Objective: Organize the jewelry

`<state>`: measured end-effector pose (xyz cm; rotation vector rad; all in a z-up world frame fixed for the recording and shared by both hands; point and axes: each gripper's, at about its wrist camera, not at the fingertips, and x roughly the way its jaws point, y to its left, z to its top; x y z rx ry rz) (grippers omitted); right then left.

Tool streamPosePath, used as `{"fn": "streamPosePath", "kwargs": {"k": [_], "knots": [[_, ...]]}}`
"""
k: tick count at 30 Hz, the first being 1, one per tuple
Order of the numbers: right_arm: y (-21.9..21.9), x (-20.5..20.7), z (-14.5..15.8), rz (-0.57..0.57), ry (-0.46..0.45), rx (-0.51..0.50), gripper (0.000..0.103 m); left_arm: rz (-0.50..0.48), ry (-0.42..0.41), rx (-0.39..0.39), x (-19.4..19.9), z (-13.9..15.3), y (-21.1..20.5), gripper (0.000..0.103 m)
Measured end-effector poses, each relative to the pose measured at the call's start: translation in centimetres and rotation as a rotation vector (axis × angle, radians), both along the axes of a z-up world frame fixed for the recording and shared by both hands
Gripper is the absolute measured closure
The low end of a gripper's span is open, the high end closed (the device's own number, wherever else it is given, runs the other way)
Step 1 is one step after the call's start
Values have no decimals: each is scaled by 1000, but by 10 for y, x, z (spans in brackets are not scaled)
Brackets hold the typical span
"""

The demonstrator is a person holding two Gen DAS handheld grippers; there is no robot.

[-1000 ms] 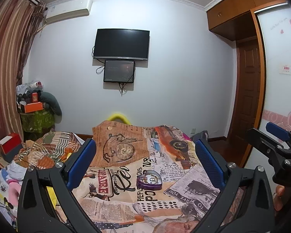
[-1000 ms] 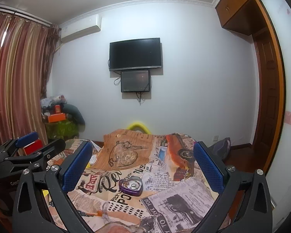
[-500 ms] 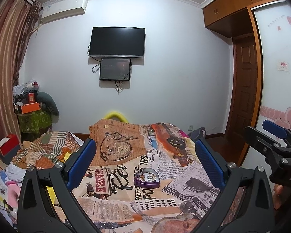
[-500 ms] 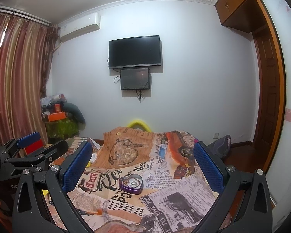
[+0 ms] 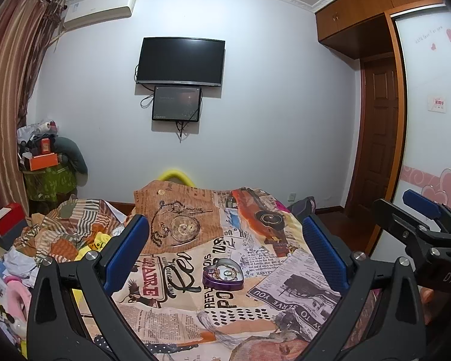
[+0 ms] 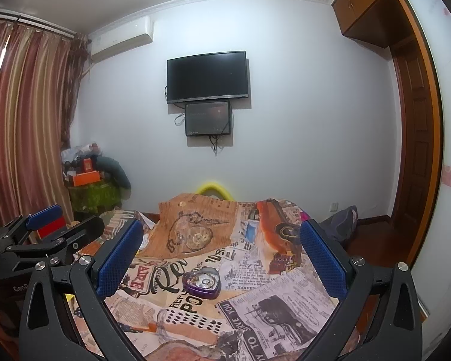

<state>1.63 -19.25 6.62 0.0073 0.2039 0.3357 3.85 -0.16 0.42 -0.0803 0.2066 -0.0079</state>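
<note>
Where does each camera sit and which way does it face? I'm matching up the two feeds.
Left wrist: on the left gripper, facing the wall TV over the bed; open jaws below, right gripper at right edge.
Right wrist: on the right gripper, same heading; open jaws below, left gripper at left edge.
Shared: the purple heart-shaped tin, bedspread, TV.

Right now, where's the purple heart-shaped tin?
The purple heart-shaped tin lies open on the newspaper-print bedspread, centred between the open left gripper fingers, nearer than the printed pocket watch; in the right wrist view it sits left of centre.
</note>
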Motion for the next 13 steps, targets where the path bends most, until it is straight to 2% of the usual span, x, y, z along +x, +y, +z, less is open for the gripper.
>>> {"fn": "streamPosePath", "kwargs": {"k": [13], "knots": [[0,16,-7,-1,40,-1,0,0,25,4,17,-11,1,1]]}}
